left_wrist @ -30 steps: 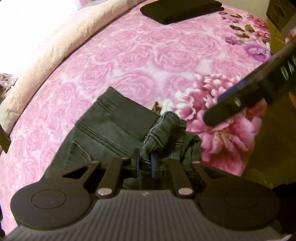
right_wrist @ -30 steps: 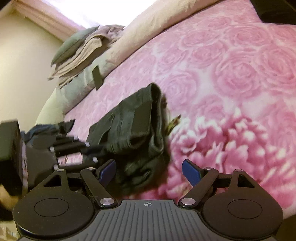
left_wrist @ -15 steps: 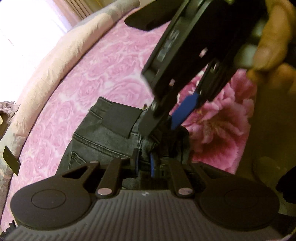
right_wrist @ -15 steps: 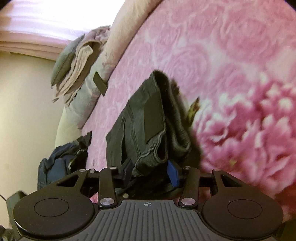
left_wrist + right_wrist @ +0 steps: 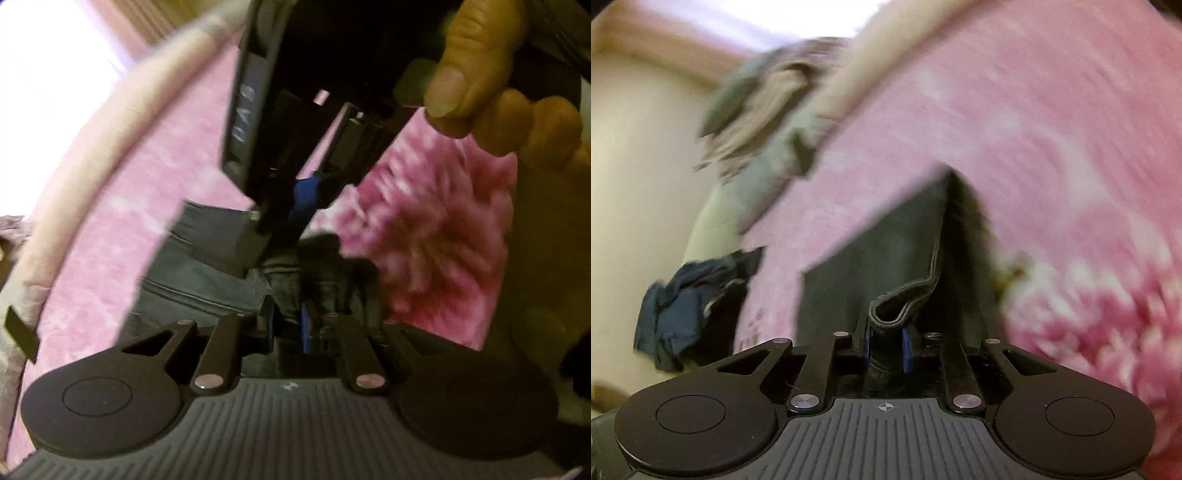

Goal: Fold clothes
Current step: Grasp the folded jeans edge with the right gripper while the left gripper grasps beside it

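Dark grey denim, heavy weave with stitched seams – the jeans [image 5: 207, 273] lie folded on the bed near its front edge, on a pink bedspread [image 5: 140, 177] printed with roses and one large magenta bloom [image 5: 424, 236]. A flat darker patch sits on the waistband. The left claw [image 5: 288, 325] is clamped on a bunched ridge of the denim, its blue pads nearly together with the cloth pinched between. The right claw [image 5: 886, 347] is closing on a rolled hem edge of the same jeans; in the right wrist view the thick doubled hem stands up between the blue pads, which already press on it from both sides. In the left wrist view the right claw's body comes down steeply from above, tips just beyond the left claw, and the person's hand [image 5: 491, 81] wraps its handle – thumb and curled fingers visible. Both views are motion-blurred. Along the far side of the bed runs a pale pink crumpled cover [image 5: 110, 122]; folded beige and grey laundry [image 5: 764, 99] rests at its end, and a dark blue garment [image 5: 690, 306] hangs off the bed's edge. A second ago the right claw stood wide apart and off to the side of the jeans, gripping nothing; the left claw's grip is unchanged.
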The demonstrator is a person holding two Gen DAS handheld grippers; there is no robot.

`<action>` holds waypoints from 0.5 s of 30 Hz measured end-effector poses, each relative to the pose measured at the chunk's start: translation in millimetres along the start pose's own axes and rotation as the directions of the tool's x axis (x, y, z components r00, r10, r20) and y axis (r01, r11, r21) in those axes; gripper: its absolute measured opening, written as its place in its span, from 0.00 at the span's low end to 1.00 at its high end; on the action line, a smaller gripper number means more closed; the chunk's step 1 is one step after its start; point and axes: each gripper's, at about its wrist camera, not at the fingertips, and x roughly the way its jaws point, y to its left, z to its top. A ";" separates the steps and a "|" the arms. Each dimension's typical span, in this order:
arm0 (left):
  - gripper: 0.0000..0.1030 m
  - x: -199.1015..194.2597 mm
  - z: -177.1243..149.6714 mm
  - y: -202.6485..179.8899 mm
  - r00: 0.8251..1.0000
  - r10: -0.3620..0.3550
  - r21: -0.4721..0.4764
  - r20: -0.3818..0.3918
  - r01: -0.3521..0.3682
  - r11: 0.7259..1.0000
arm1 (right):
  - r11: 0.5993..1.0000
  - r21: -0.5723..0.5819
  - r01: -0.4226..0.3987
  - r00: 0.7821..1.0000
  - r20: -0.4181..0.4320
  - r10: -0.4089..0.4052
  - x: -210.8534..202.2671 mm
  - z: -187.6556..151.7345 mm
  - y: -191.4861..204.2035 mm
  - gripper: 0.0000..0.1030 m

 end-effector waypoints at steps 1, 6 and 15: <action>0.10 5.0 1.7 -3.3 1.000 -0.003 0.020 -0.015 0.003 1.000 | 0.999 0.032 0.013 1.000 -0.014 -0.012 3.0 -2.9 -13.8 0.15; 0.10 6.0 2.6 -4.5 1.000 -0.004 0.050 -0.022 0.005 0.999 | 1.000 -0.004 0.026 1.000 0.013 -0.026 -11.5 -5.7 -17.5 0.15; 0.09 5.3 3.6 -9.4 1.000 0.005 0.120 -0.013 -0.003 0.993 | 0.999 0.021 0.026 0.999 0.029 -0.026 -12.1 -8.0 -22.3 0.68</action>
